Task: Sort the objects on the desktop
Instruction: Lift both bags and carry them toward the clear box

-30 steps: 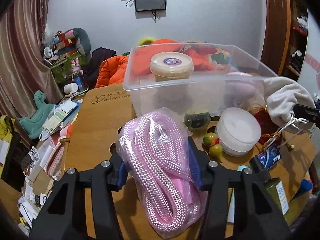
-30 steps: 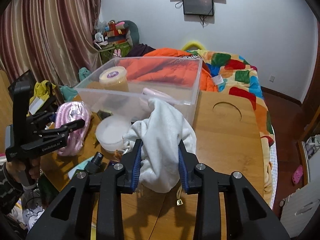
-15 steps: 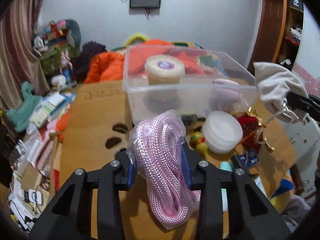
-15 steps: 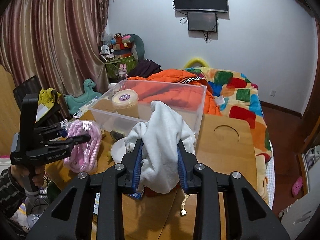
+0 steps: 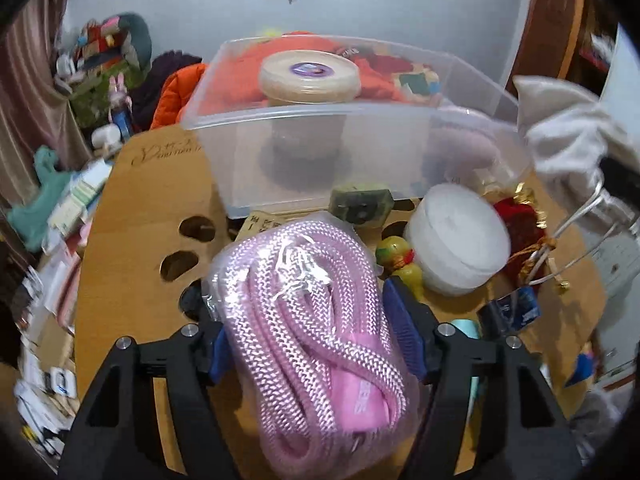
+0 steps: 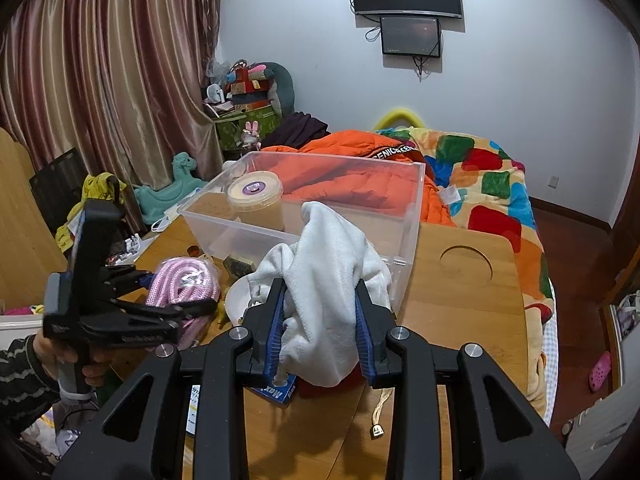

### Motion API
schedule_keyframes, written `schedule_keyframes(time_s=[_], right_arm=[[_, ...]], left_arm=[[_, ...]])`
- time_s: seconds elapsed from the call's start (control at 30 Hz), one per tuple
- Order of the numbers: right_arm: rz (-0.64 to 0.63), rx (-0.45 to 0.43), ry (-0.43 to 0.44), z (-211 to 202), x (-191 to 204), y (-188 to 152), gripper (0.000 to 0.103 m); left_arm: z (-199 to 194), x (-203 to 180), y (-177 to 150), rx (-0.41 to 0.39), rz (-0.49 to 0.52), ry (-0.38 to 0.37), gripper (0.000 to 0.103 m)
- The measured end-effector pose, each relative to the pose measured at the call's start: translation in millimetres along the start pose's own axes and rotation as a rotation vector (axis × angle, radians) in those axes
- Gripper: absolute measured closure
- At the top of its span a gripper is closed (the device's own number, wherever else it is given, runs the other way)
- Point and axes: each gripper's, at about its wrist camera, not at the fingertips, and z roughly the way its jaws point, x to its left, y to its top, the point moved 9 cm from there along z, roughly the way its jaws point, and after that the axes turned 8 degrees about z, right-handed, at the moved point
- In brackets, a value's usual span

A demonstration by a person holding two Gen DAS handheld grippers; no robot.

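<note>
Bamboo tabletop (image 6: 460, 300): we saw a clear bin (image 5: 360, 152).
Left gripper (image 5: 316, 340): clamped bagged pink rope (image 5: 312, 320).
Right gripper (image 6: 320, 328): clamped white cloth (image 6: 328, 280).

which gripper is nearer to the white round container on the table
Left. The left gripper, shut on the bagged pink rope, sits just beside the white round container, to its left. The right gripper, holding the white cloth pouch, is raised above it, farther off.
</note>
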Motion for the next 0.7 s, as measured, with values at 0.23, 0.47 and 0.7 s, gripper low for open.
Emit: schedule_keyframes(time_s=[0.23, 0.47, 0.7], right_arm=[[0.008, -0.014, -0.002, -3.6, 1.4, 3.2, 0.075], [0.009, -0.055, 0.003, -12.6, 4.6, 19.3, 0.075], [0.001, -0.092, 0.006, -18.7, 10.4, 33.1, 0.075]], left_arm=[[-12.3, -7.4, -4.9, -0.055, 0.064, 0.071, 0.047], [-41.7, 3.2, -3.6, -0.111, 0.016, 0.06, 0.056], [-66.7, 12.5, 13.9, -0.174, -0.014, 0.029, 0.079]])
